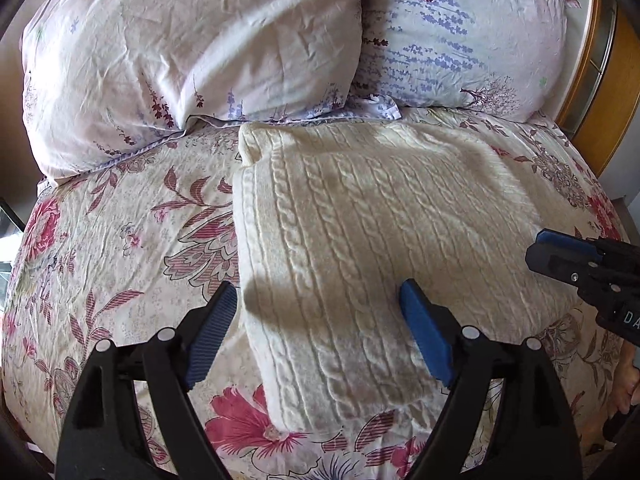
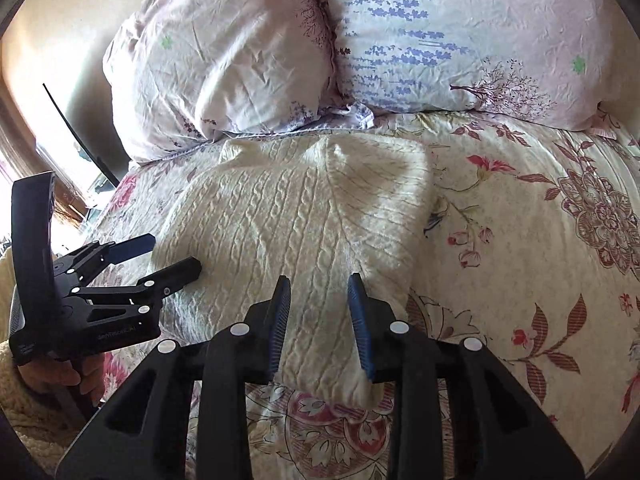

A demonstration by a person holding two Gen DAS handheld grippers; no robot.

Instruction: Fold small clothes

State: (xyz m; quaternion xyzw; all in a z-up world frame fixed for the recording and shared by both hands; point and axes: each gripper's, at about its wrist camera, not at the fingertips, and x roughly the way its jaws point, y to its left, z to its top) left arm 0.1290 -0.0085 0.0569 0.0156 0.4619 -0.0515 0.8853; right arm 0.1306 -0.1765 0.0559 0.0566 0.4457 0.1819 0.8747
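Both claws, left [image 1: 320, 332] wide and right [image 2: 319, 320] narrower, hover empty over a folded sweater [image 1: 360, 240] on a floral bedspread [image 1: 112, 240].

1. Sweater [image 1: 360, 220]: cream, cable-knit ribs.
2. Bedspread [image 1: 120, 248]: off-white, pink-red flowers, striped maroon leaves.
3. Left pillow [image 1: 192, 40]: pale pink, purple sprigs, green clover.
4. Right pillow [image 1: 460, 32]: pale blue-pink, lavender stems.
5. Left gripper [image 1: 318, 334], right gripper [image 2: 319, 326]: black, blue pads.
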